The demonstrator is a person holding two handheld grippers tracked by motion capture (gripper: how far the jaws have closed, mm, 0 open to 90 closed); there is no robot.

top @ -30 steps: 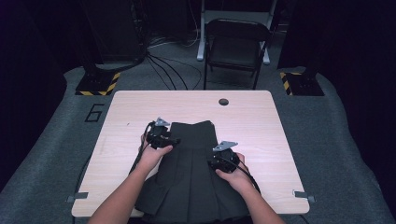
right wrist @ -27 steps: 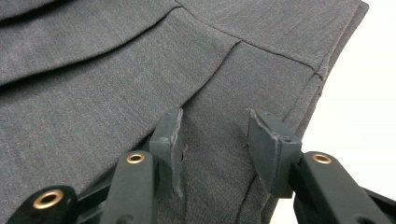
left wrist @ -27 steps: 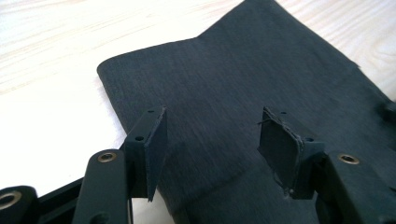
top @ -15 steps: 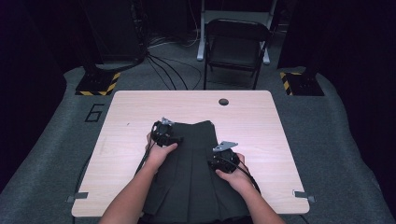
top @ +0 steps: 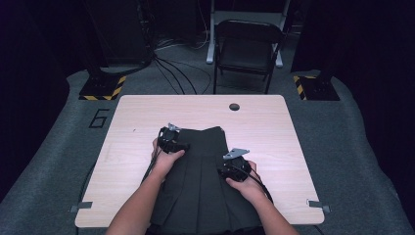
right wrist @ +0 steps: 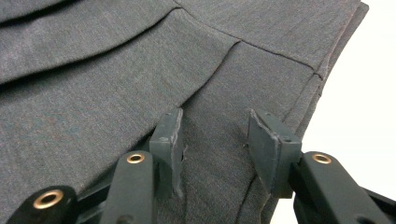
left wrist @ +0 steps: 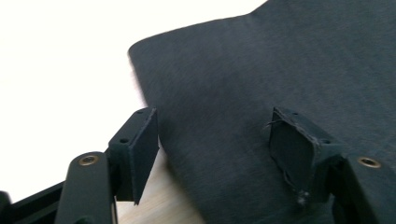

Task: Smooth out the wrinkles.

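A dark grey pleated skirt (top: 205, 181) of soft woven cloth lies flat at the lower middle of the pale wooden tabletop (top: 274, 127). The left tongs (left wrist: 212, 144) have just been opening over its corner; the right tongs (right wrist: 215, 140) stand apart, gripping nothing.

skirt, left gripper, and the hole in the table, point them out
skirt (top: 205, 191), high view, on its pleated middle
left gripper (left wrist: 212, 140), left gripper view, midway between its fingertips, over the skirt's edge
hole (top: 234, 106), high view, on the dark round opening near the table's far edge
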